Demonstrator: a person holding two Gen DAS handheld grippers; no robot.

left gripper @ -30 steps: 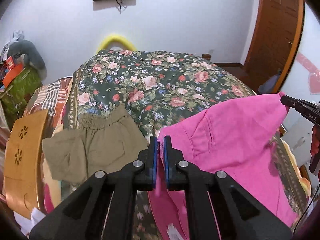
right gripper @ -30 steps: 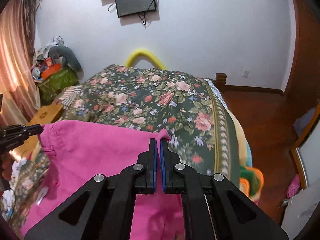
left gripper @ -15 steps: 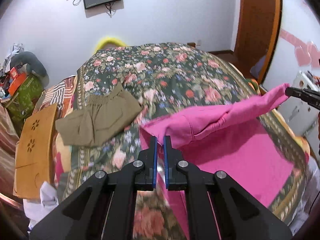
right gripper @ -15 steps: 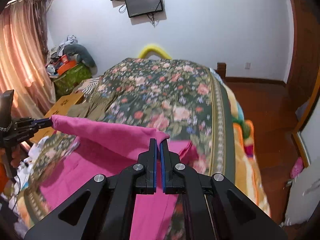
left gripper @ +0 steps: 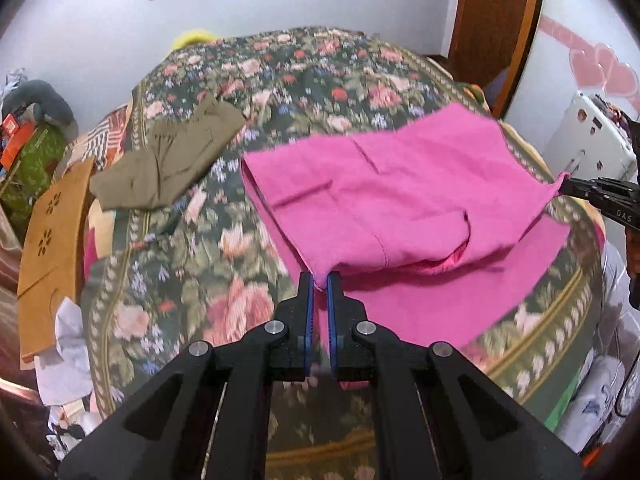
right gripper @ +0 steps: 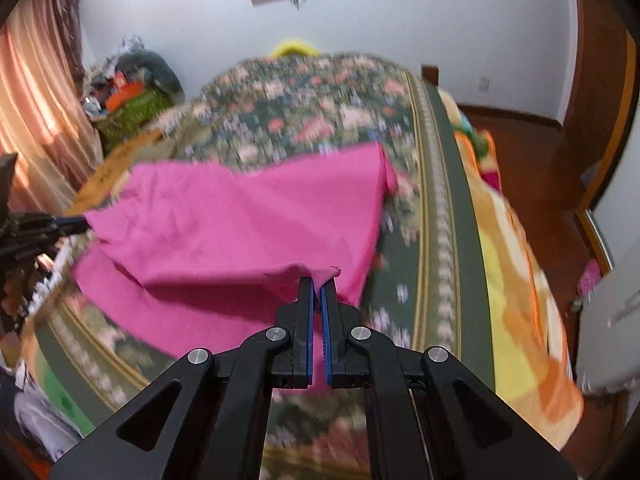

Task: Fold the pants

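- Right now the pink pants (left gripper: pixel 384 200) hang stretched between both claws over the near end of the bed (left gripper: pixel 280 76), folded over themselves, with the lower layer lying on the floral cover.
- Left claw (left gripper: pixel 319 280) is clenched on one corner of the pants, with only a thin tip of cloth between the blue pads; that small bite could slip out if the fabric is pulled tighter.
- Right claw (right gripper: pixel 318 284) is likewise clenched on the opposite corner, with a small nub of fabric poking past the tips, so the same risk applies.
- If one corner drops, I judge the top layer would collapse askew and the fold would need redoing.
- Upper layer sags in the middle, and a loose pocket of cloth gapes near the left claw; laid down unevenly, it would likely trap wrinkles.
- Edges of the two layers do not line up yet, so releasing now would leave a crooked fold.
- Olive garment (left gripper: pixel 168 160) lies well apart, toward the left, so tangling seems unlikely.
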